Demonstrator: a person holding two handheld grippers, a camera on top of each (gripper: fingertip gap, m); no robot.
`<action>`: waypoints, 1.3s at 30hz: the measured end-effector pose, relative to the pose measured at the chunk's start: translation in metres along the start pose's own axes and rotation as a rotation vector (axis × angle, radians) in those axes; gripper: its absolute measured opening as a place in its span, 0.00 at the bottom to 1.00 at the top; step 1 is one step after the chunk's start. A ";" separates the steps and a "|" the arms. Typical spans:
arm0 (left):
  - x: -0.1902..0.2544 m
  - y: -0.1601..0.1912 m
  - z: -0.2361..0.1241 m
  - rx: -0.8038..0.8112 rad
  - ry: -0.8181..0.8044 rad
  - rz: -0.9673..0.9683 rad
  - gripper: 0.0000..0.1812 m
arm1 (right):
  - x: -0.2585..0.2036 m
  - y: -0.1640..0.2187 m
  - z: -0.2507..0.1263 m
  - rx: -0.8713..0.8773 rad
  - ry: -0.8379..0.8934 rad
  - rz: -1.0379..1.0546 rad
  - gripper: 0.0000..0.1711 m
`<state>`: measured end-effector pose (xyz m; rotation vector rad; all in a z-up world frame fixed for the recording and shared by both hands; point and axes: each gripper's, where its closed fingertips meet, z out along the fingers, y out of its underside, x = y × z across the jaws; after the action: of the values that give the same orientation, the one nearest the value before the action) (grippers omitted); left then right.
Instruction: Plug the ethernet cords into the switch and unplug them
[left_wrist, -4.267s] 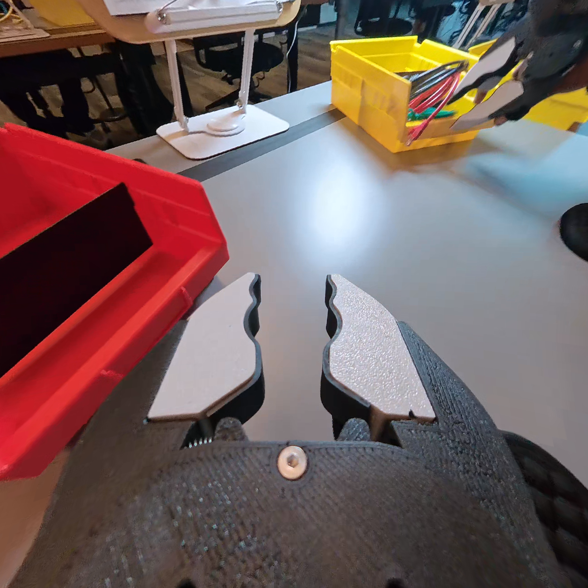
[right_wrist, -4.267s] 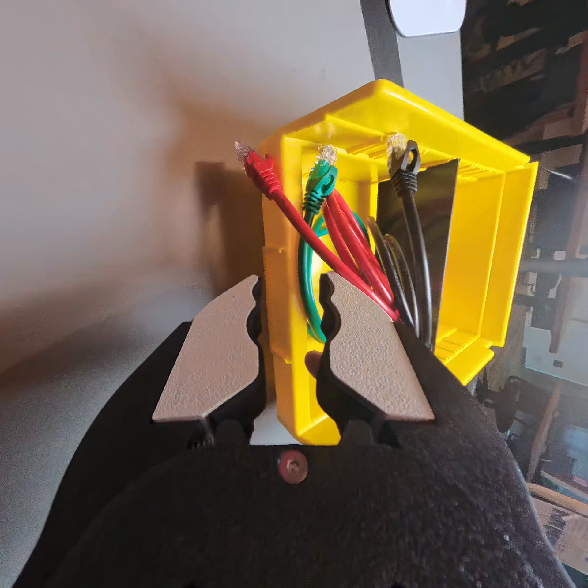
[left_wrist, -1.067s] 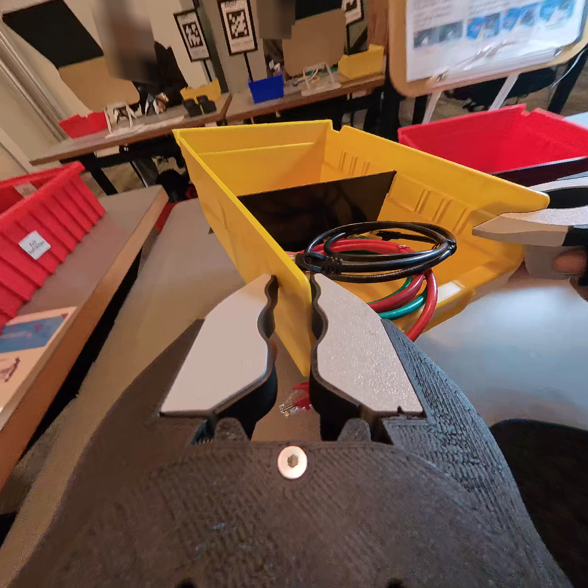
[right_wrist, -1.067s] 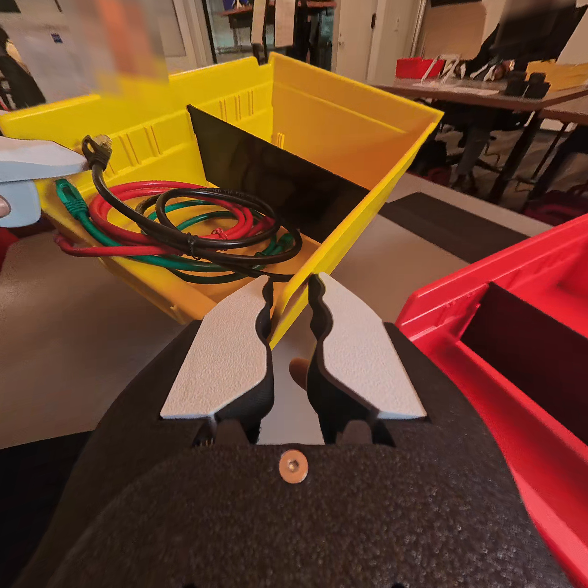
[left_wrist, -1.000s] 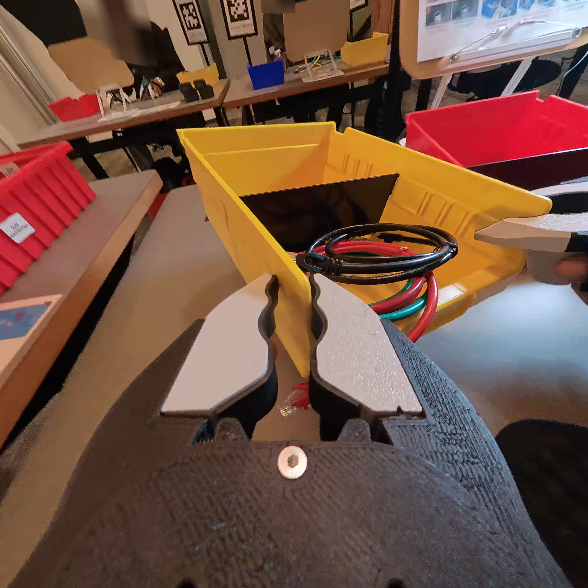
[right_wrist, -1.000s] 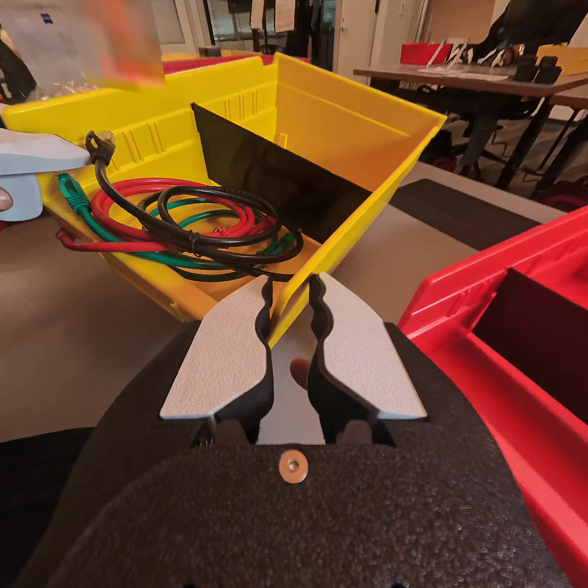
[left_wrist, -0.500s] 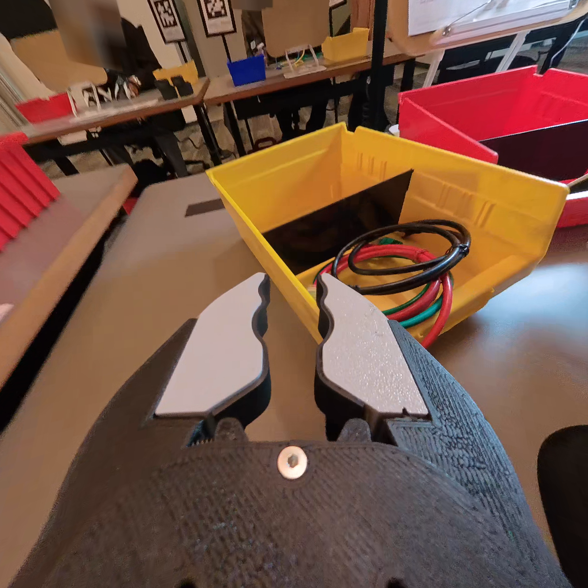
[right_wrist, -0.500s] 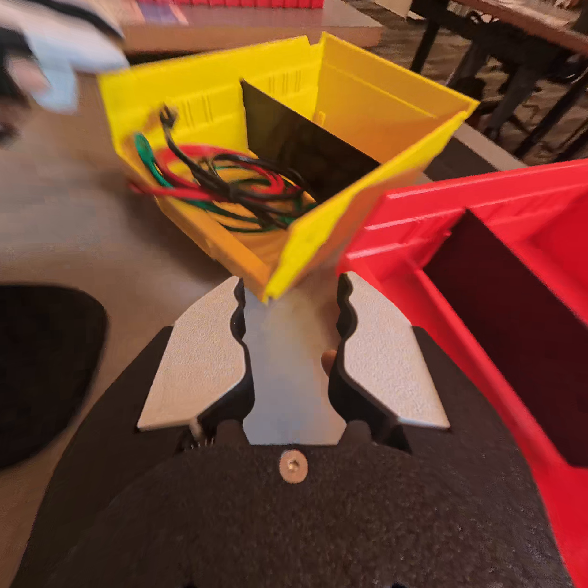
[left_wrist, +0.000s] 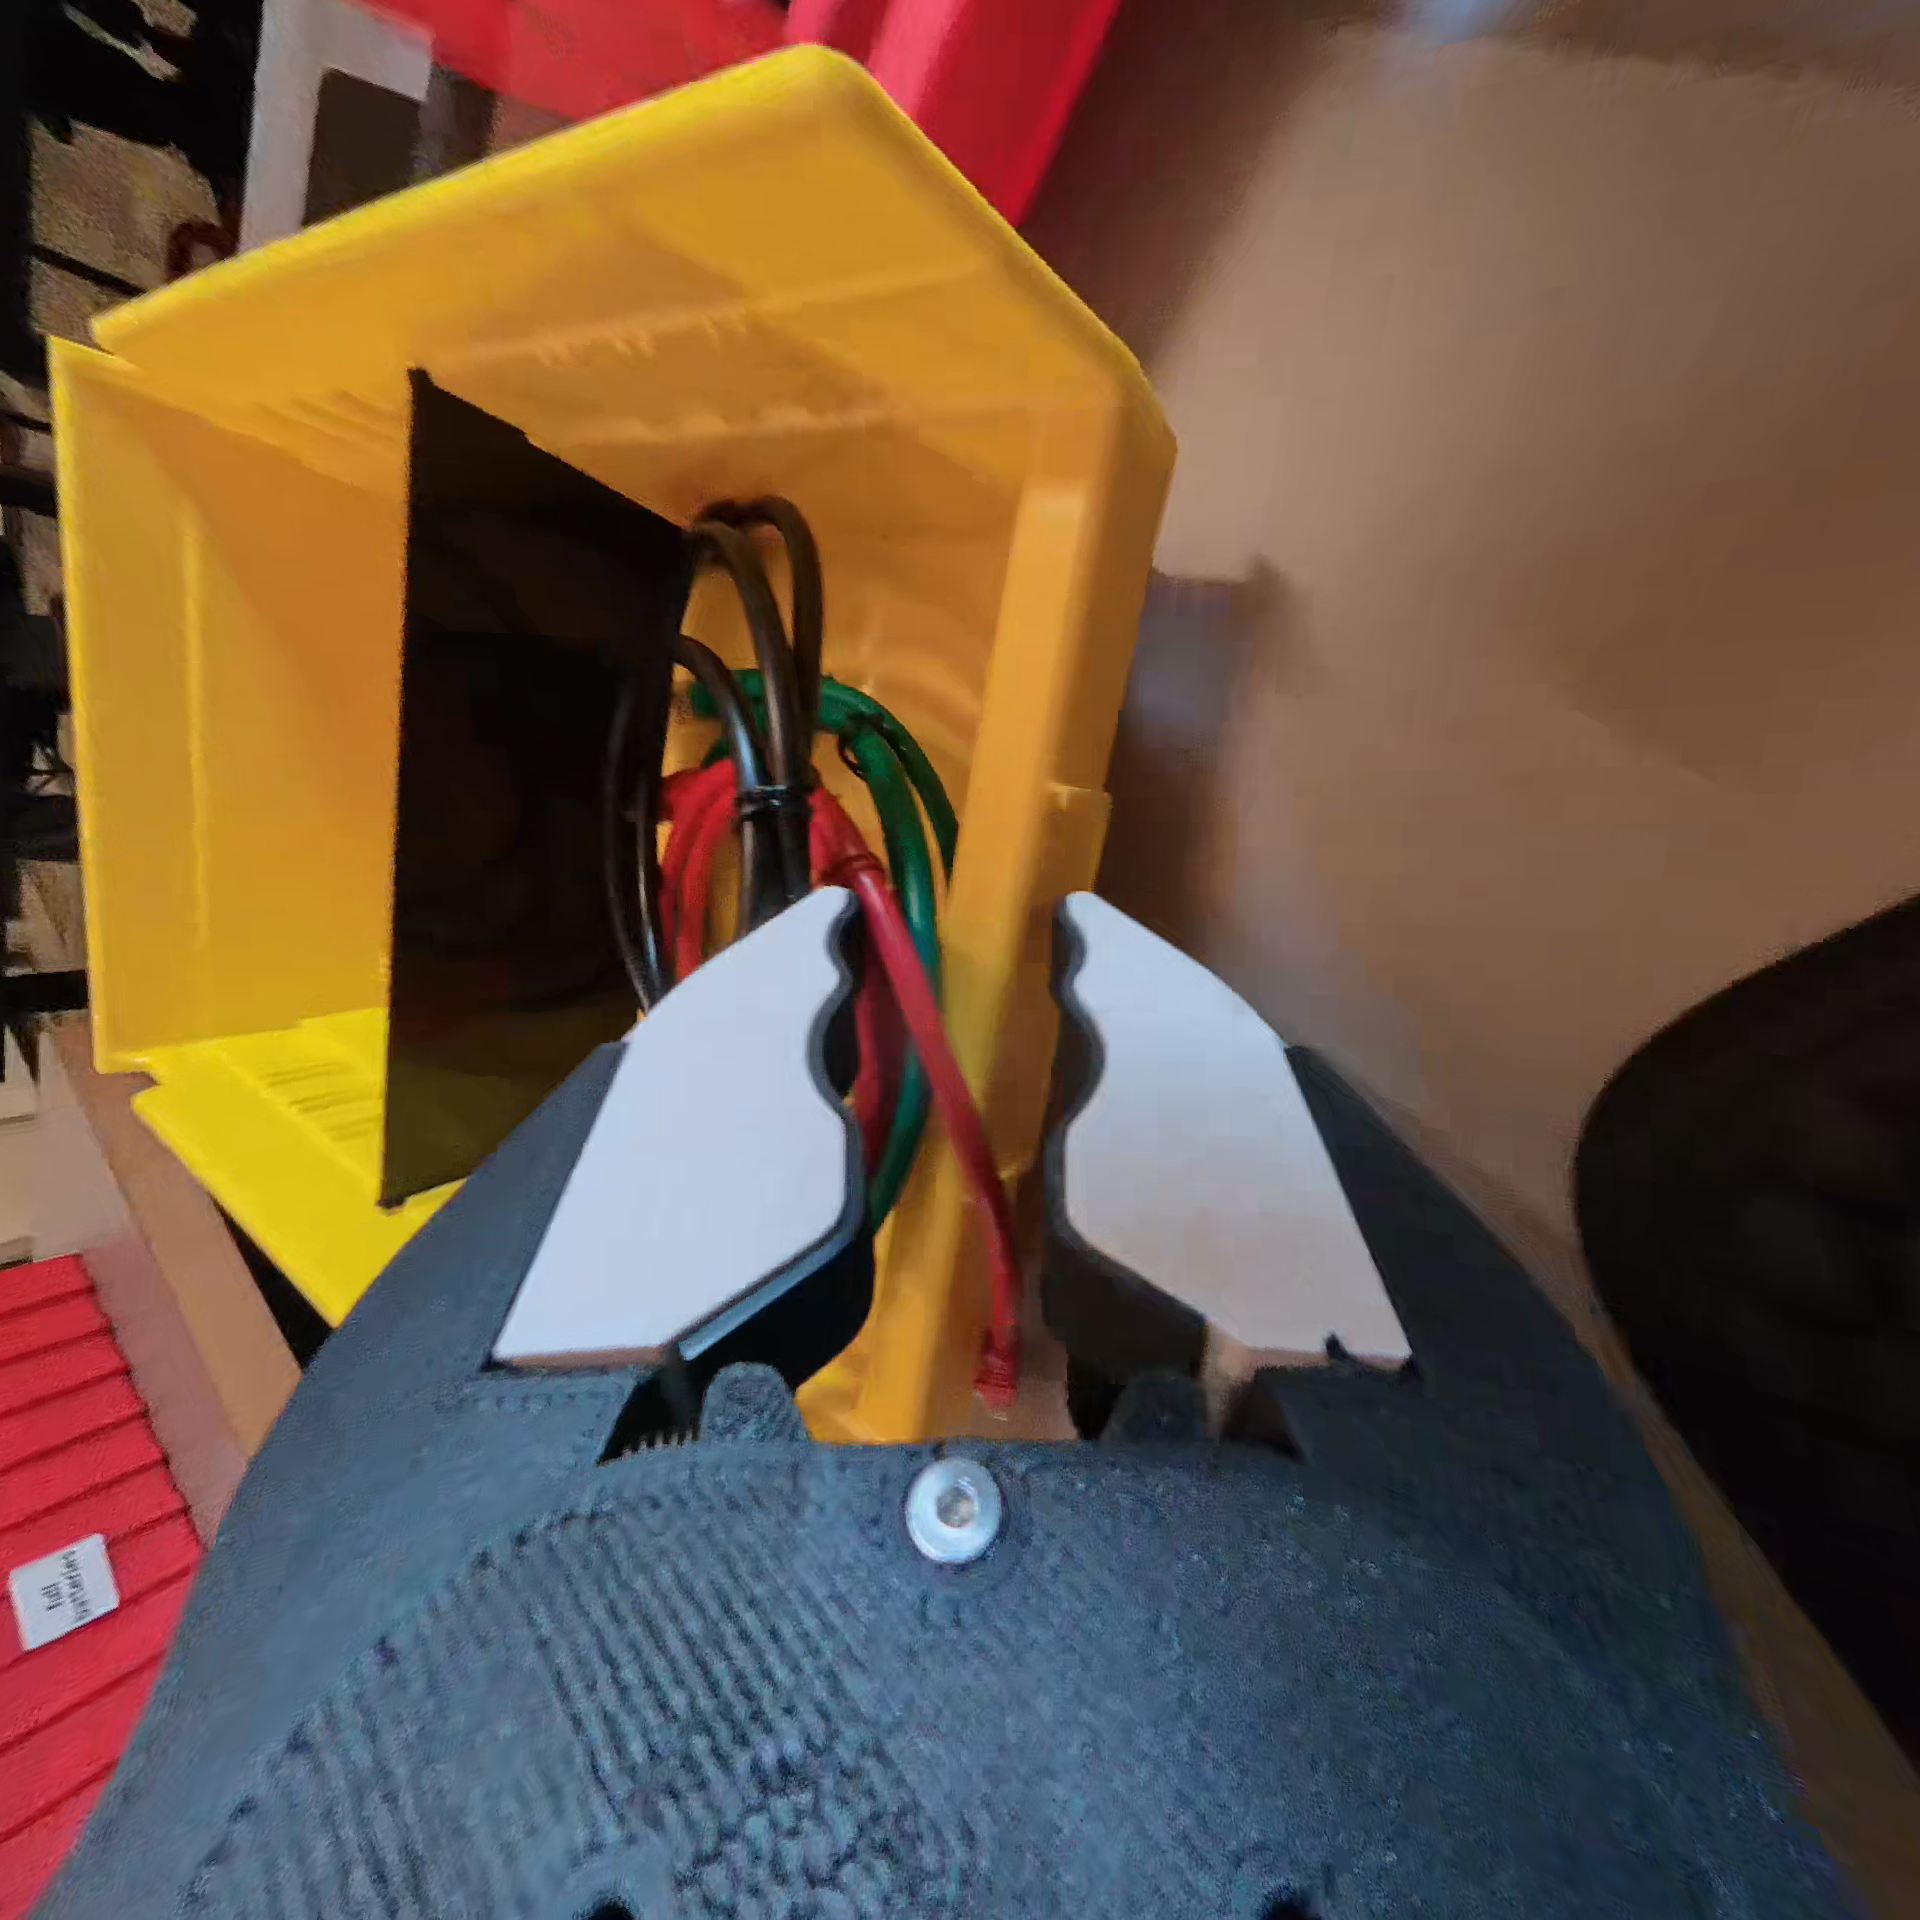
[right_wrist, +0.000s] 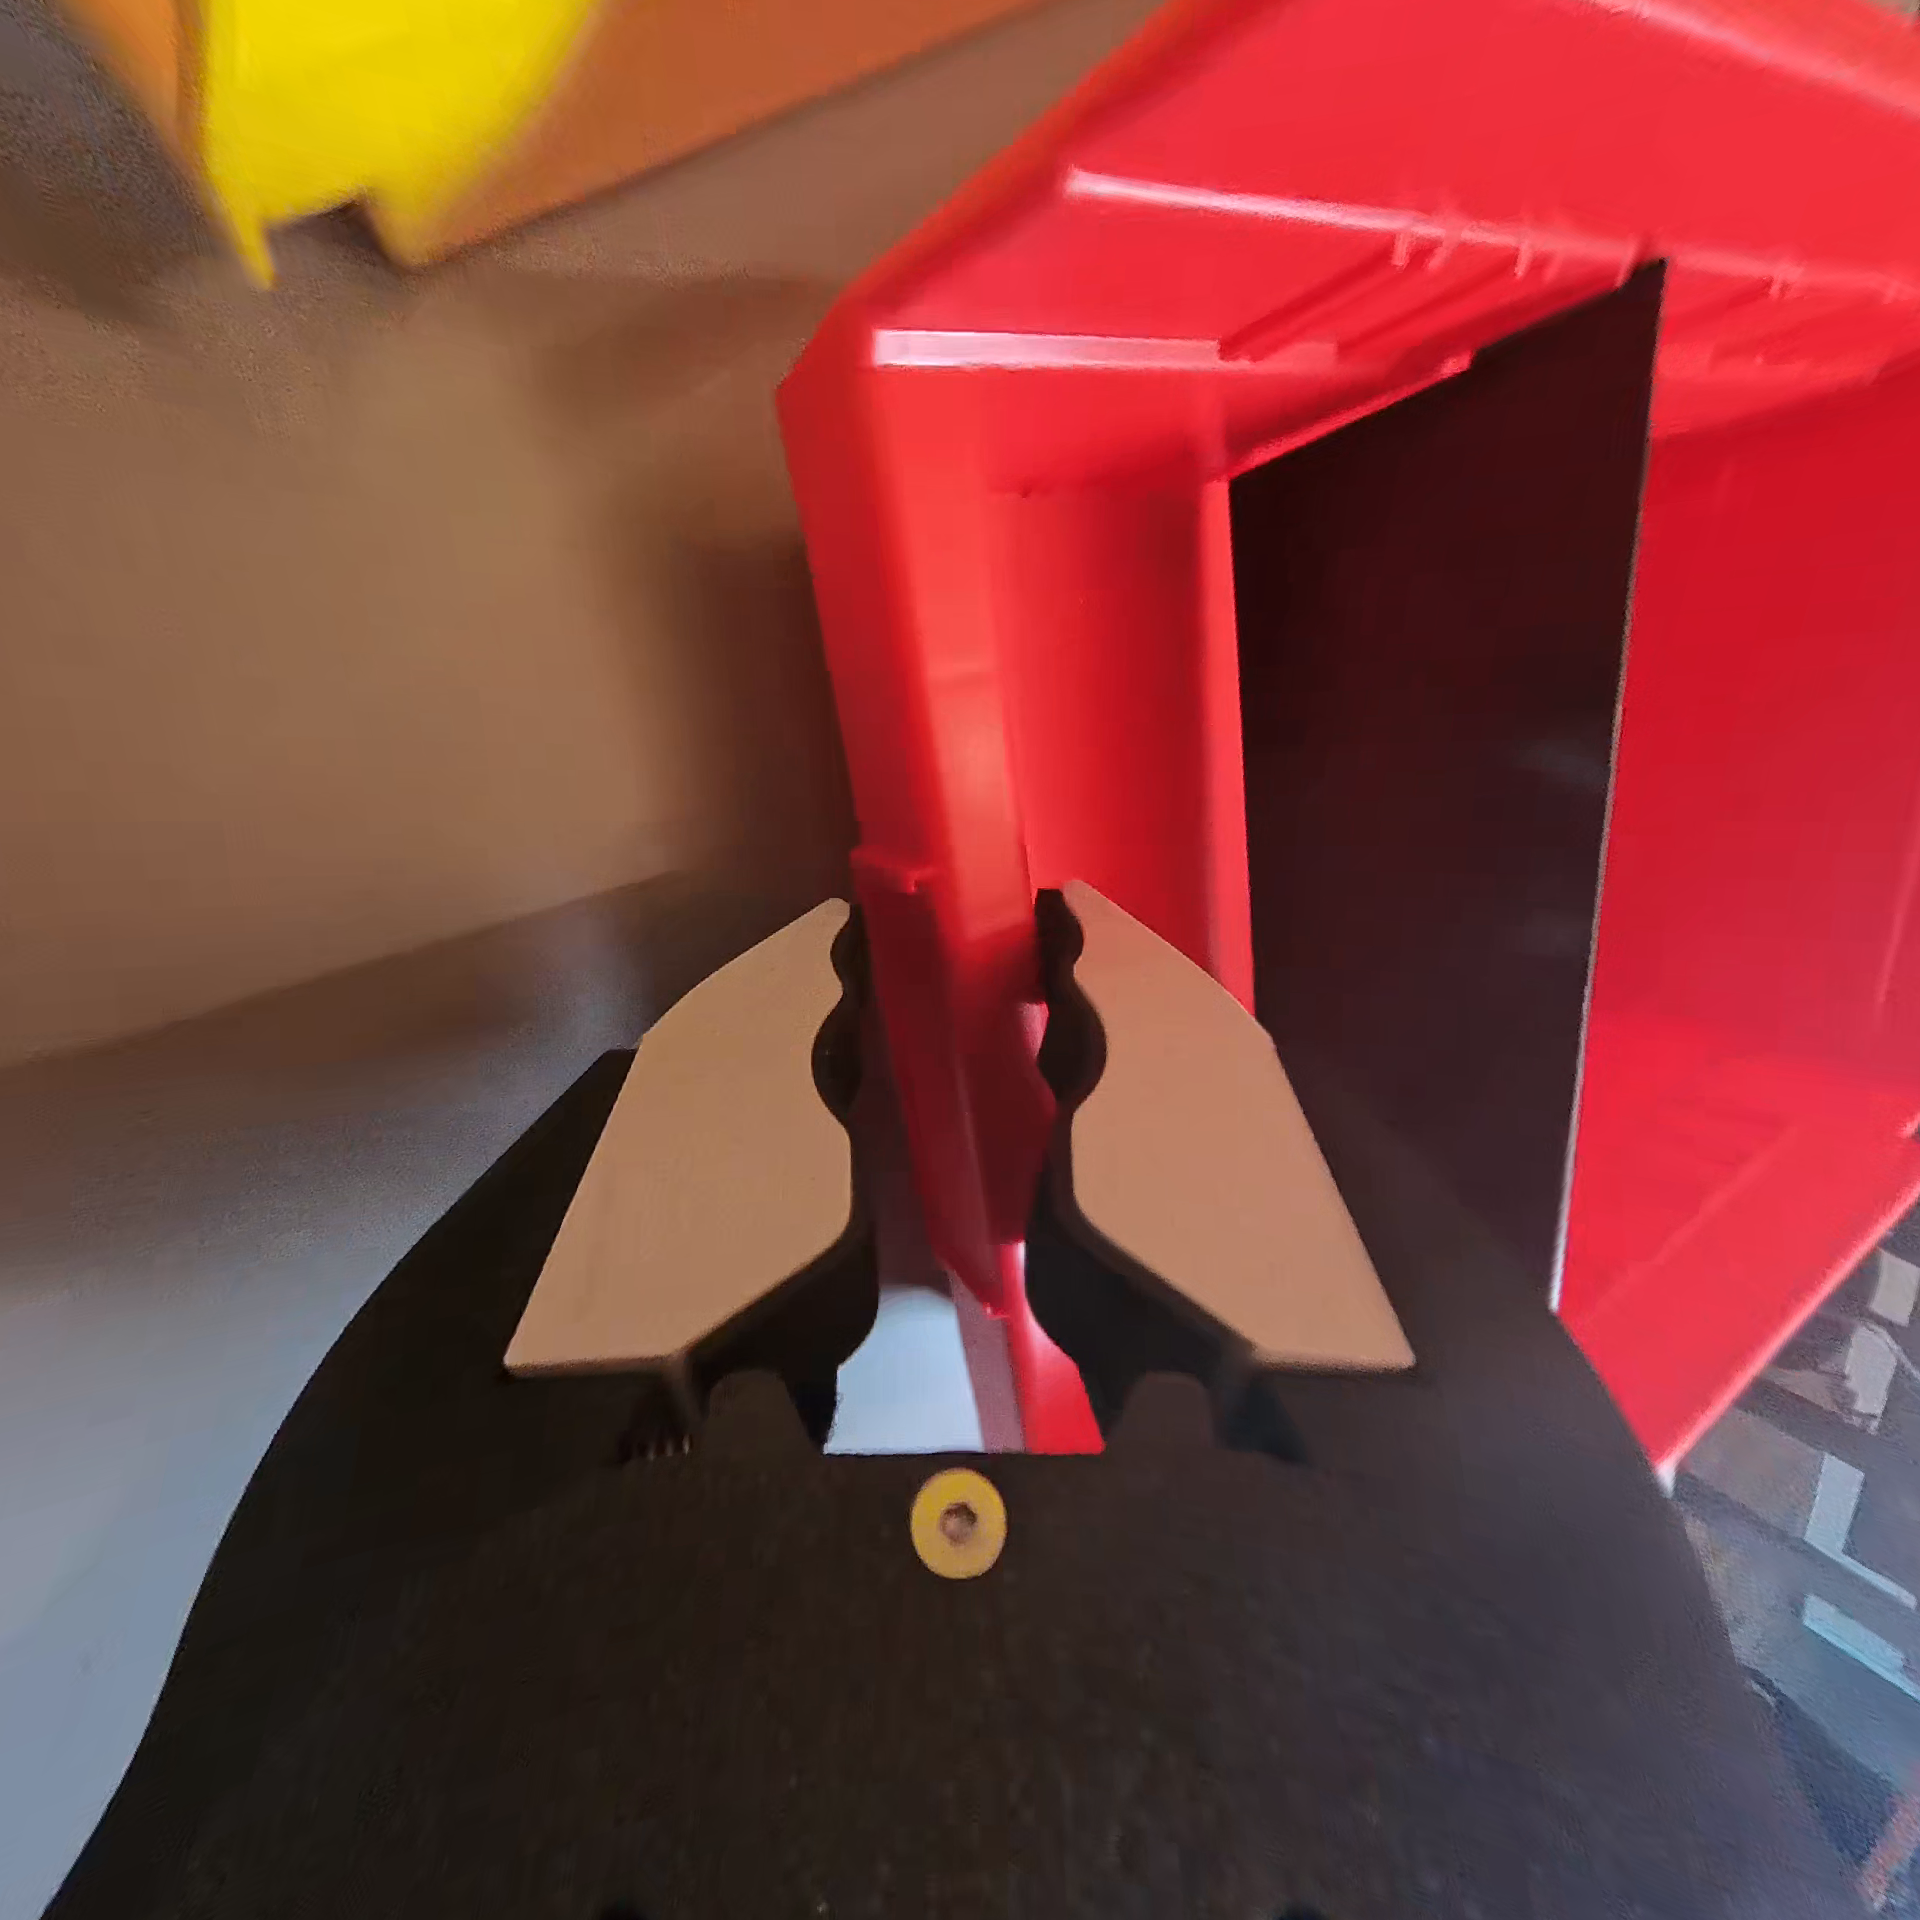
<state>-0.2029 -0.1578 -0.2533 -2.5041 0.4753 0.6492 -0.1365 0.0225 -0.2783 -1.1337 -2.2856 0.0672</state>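
A yellow bin (left_wrist: 727, 312) with a black divider (left_wrist: 520, 779) holds coiled red (left_wrist: 914, 997), green (left_wrist: 914, 790) and black (left_wrist: 774, 644) ethernet cords. My left gripper (left_wrist: 951, 914) is open and straddles the bin's front wall, with the red cord's plug (left_wrist: 1000, 1371) hanging between the fingers. The view is rolled sideways. My right gripper (right_wrist: 945, 904) is shut on the near wall of an empty red bin (right_wrist: 1091, 416) with a black divider (right_wrist: 1434, 727). No switch is in view.
Both bins stand on a brown table (right_wrist: 416, 623). The yellow bin's corner (right_wrist: 364, 104) shows blurred at the top left of the right wrist view. A red ribbed crate (left_wrist: 62, 1455) is at the lower left, and a dark rounded shape (left_wrist: 1766, 1247) at the right. My left tips are roughly 11 centimeters from the dark rounded shape (left_wrist: 1766, 1247).
My left gripper moved back to the yellow bin, rolled sideways and now straddles its front wall. My right gripper left the yellow bin, swung right and closed on the red bin's wall.
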 end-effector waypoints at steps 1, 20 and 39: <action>-0.001 0.000 0.000 0.002 0.016 0.006 0.18 | -0.001 0.010 -0.005 0.008 0.005 0.008 0.19; -0.009 -0.005 0.009 0.099 -0.037 -0.044 0.20 | -0.011 0.231 -0.094 -0.050 0.259 0.159 0.21; -0.048 0.005 0.030 0.103 -0.215 -0.131 0.21 | 0.116 0.285 -0.042 -0.152 0.441 0.203 0.22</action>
<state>-0.2553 -0.1354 -0.2520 -2.3132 0.2563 0.8101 0.0345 0.2818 -0.2713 -1.3071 -1.8070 -0.2584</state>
